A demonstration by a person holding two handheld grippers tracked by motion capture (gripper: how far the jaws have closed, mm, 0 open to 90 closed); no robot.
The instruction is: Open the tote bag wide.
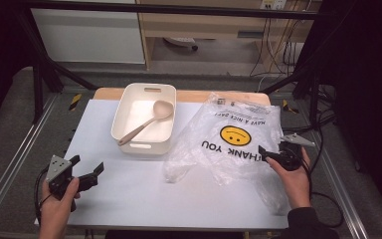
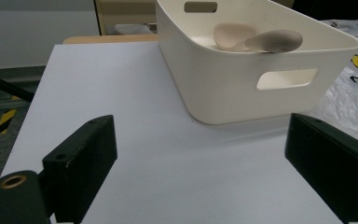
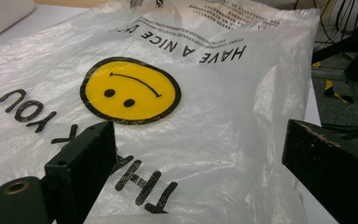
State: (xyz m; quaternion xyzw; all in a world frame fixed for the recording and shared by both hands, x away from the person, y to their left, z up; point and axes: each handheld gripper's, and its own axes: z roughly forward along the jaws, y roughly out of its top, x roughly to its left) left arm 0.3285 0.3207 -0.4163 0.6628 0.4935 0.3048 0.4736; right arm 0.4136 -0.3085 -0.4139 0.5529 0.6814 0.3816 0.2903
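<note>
The plastic bag (image 1: 229, 144) lies flat and crumpled on the right half of the white counter (image 1: 129, 199), just beside the cream tub (image 1: 144, 119) that holds a long-handled spoon (image 1: 146, 122). The right claw (image 1: 273, 155) hovers at the bag's right edge with its jaws spread wide and nothing pinched between them; in the right gripper view the film lies below and ahead of the two black jaws, not pressed by either. The left claw (image 1: 87, 174) rests low at the near left of the counter, likewise released and empty, well apart from the bag and pointed toward the tub (image 2: 242, 70).

My reading is that the work is at a pause between grips on the bag: the film is let go, and the bag is not yet opened or lifted. The next move probably calls for a fresh pinch on a single layer near the bag's mouth or edge (thin film slips and bunches easily, so the jaws need to close on a fold rather than on flat sheet), with the left claw coming across to hold the other side.

The bag (image 3: 191, 107) carries a yellow smiley face (image 3: 130, 91), upside down from this side, with "THANK YOU" in large black letters and "HAVE A NICE DAY" in smaller ones. Finer print near the far end is too small to read.
</note>
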